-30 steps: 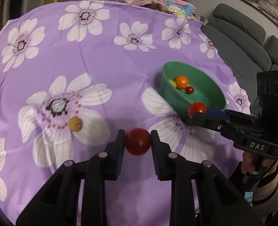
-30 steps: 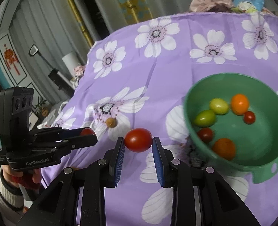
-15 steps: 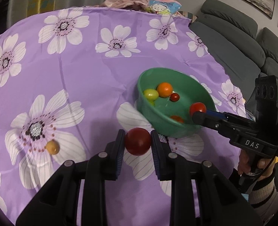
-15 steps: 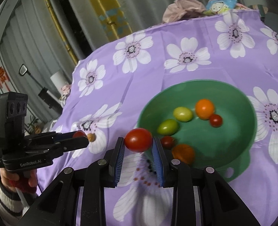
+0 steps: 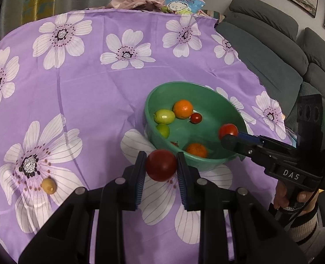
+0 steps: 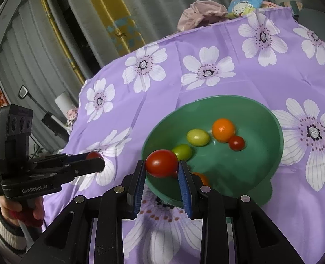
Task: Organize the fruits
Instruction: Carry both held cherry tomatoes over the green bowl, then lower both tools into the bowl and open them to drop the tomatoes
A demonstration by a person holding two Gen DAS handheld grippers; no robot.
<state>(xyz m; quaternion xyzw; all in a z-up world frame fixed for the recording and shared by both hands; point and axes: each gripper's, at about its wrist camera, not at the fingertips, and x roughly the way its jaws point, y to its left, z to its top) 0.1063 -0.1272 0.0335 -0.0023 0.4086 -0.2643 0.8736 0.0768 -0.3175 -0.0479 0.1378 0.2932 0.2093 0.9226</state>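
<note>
We hold a dark tomato (image 5: 161,165) clamped in our left gripper (image 5: 161,167) beside the bowl (image 5: 215,161), our right gripper (image 6: 161,166) clamping a red tomato (image 6: 161,163) over its rim.

In the right wrist view, the right gripper (image 6: 161,171) and its tomato (image 6: 161,163) cover the near part of the bowl (image 6: 259,110), so of the orange fruit (image 6: 203,178) there only a sliver shows, beside what may be another red fruit. In the left wrist view the bowl's near wall hides most of a small red fruit (image 5: 174,143). The left gripper (image 6: 94,160), seen from the right wrist, shows only the top of its tomato (image 6: 94,154).
</note>
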